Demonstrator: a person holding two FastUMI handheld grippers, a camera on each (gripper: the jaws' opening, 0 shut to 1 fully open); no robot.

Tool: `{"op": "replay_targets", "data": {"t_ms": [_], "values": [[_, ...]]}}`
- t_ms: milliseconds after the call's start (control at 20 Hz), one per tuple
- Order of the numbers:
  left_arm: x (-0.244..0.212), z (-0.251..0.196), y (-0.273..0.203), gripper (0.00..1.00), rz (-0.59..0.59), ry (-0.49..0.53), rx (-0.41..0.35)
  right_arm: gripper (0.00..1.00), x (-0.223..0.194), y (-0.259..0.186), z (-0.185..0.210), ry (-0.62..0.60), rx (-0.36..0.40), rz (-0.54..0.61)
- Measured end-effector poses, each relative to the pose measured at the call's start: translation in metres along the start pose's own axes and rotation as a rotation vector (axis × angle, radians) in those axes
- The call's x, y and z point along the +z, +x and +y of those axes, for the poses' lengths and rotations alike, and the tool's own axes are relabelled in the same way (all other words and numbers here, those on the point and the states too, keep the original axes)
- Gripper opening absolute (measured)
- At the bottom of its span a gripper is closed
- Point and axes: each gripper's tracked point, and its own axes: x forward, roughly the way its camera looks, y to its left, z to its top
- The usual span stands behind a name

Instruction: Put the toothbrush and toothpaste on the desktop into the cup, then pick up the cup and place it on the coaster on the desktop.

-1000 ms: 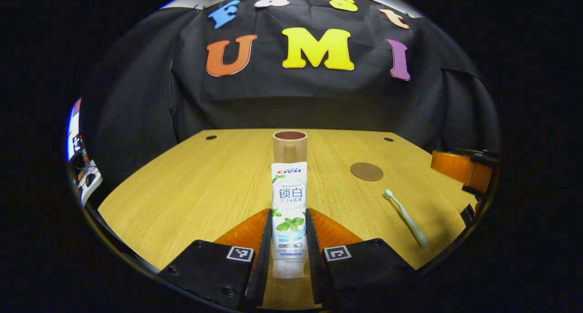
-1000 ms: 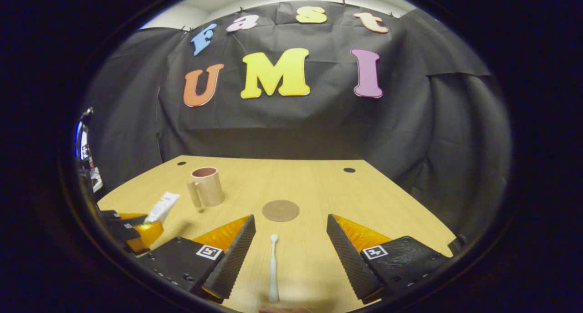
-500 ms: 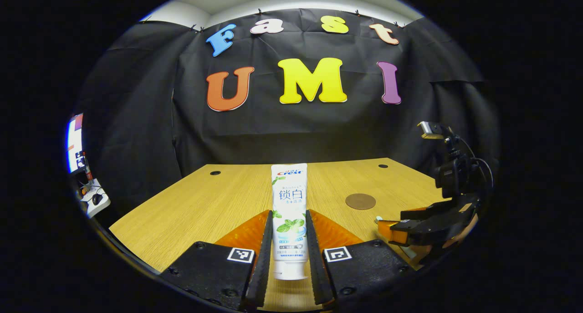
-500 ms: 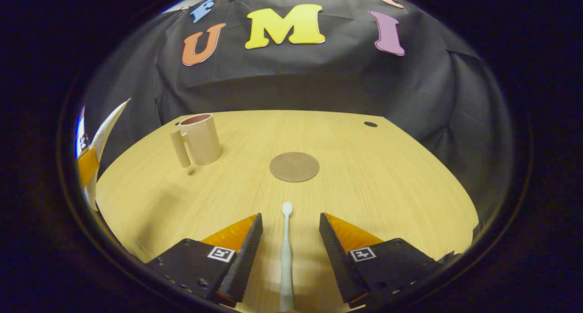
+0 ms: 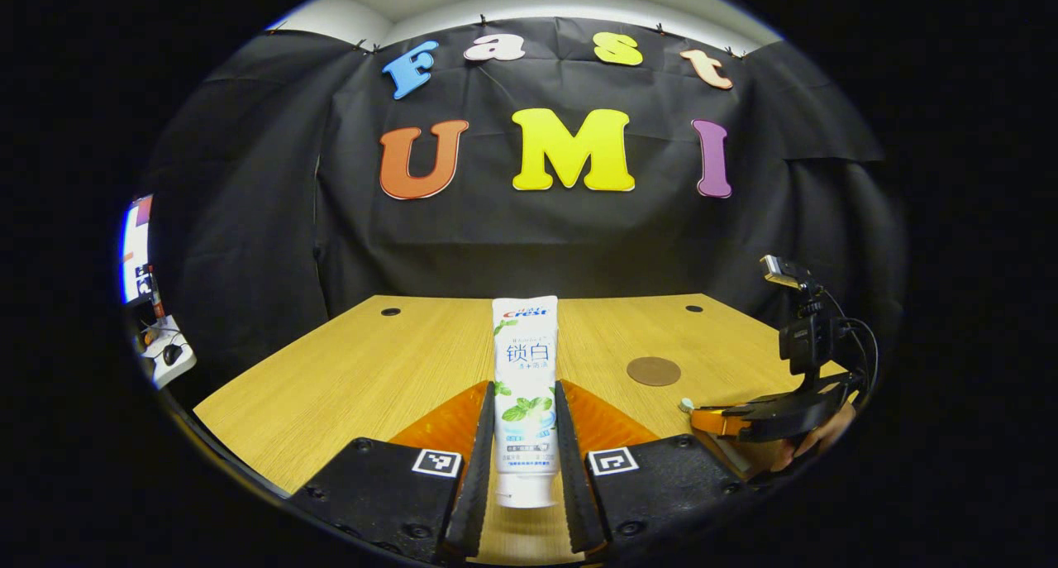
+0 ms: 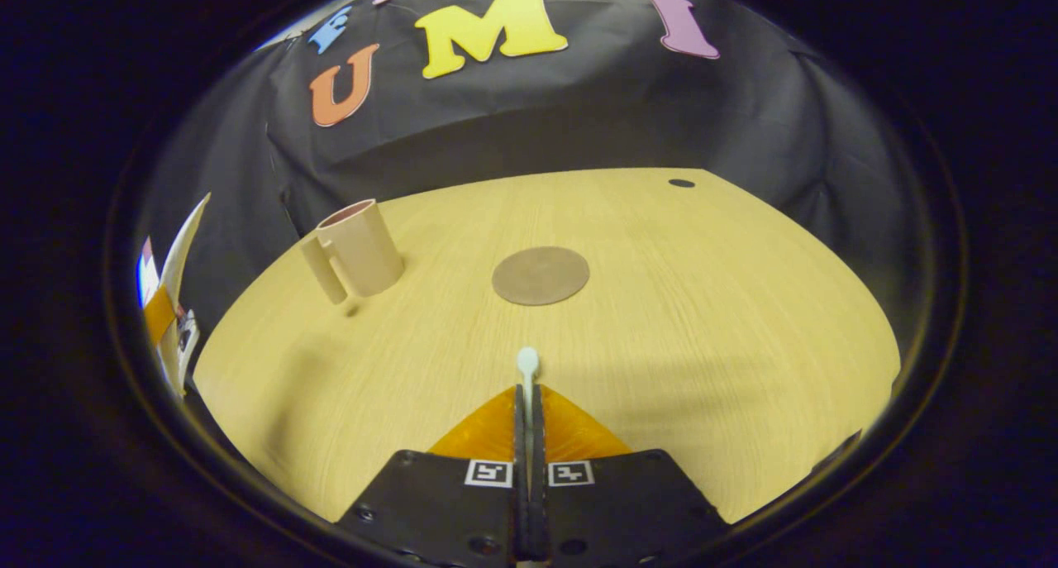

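Left tongs (image 5: 526, 436) grasping toothpaste (image 5: 525, 386); right tongs (image 6: 526, 419) clenched on toothbrush (image 6: 526, 361); cup (image 6: 355, 250) stands beside coaster (image 6: 540, 275).

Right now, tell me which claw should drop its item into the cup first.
Left, probably. The left claw holds the toothpaste lifted, and it hangs beside the cup in the right gripper view. The right claw has only just clamped the toothbrush, low over the table.
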Motion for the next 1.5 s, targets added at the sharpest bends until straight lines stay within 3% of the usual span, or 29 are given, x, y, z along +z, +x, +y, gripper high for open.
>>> {"op": "replay_targets", "data": {"t_ms": [200, 400, 850, 950, 1000, 1050, 1100, 1150, 1250, 1300, 1350, 1450, 1500], "values": [[-0.001, 0.007, 0.005, 0.42, 0.009, -0.010, 0.018, 0.01, 0.001, -0.008, 0.003, 0.024, 0.033, -0.028], [0.010, 0.018, 0.014, 0.42, -0.017, -0.036, 0.035, 0.00, 0.021, -0.036, 0.005, -0.005, 0.037, -0.157], [0.078, 0.017, 0.070, 0.43, -0.170, -0.055, -0.048, 0.01, 0.076, -0.117, 0.015, -0.060, 0.065, -0.454], [0.091, 0.015, 0.090, 0.37, -0.202, -0.056, -0.062, 0.01, 0.080, -0.124, 0.019, -0.072, 0.078, -0.476], [0.099, 0.015, 0.101, 0.43, -0.221, -0.052, -0.067, 0.02, 0.080, -0.126, 0.020, -0.077, 0.086, -0.476], [0.105, 0.014, 0.110, 0.43, -0.234, -0.037, -0.067, 0.01, 0.079, -0.126, 0.020, -0.079, 0.090, -0.473], [0.114, 0.013, 0.120, 0.37, -0.257, -0.020, -0.069, 0.01, 0.079, -0.127, 0.019, -0.078, 0.094, -0.473], [0.120, 0.012, 0.131, 0.43, -0.275, -0.010, -0.071, 0.01, 0.079, -0.128, 0.018, -0.081, 0.095, -0.471], [0.128, 0.014, 0.150, 0.43, -0.319, -0.004, -0.066, 0.01, 0.078, -0.130, 0.017, -0.085, 0.095, -0.471], [0.125, 0.012, 0.160, 0.43, -0.320, -0.014, -0.076, 0.01, 0.077, -0.130, 0.018, -0.091, 0.097, -0.470], [0.120, 0.009, 0.171, 0.36, -0.308, -0.012, -0.089, 0.01, 0.077, -0.132, 0.017, -0.094, 0.096, -0.471], [0.108, 0.008, 0.187, 0.50, -0.262, -0.002, -0.088, 0.01, 0.078, -0.130, 0.016, -0.094, 0.093, -0.468], [0.099, 0.007, 0.191, 0.43, -0.234, -0.007, -0.081, 0.01, 0.077, -0.129, 0.015, -0.091, 0.089, -0.465]]}}
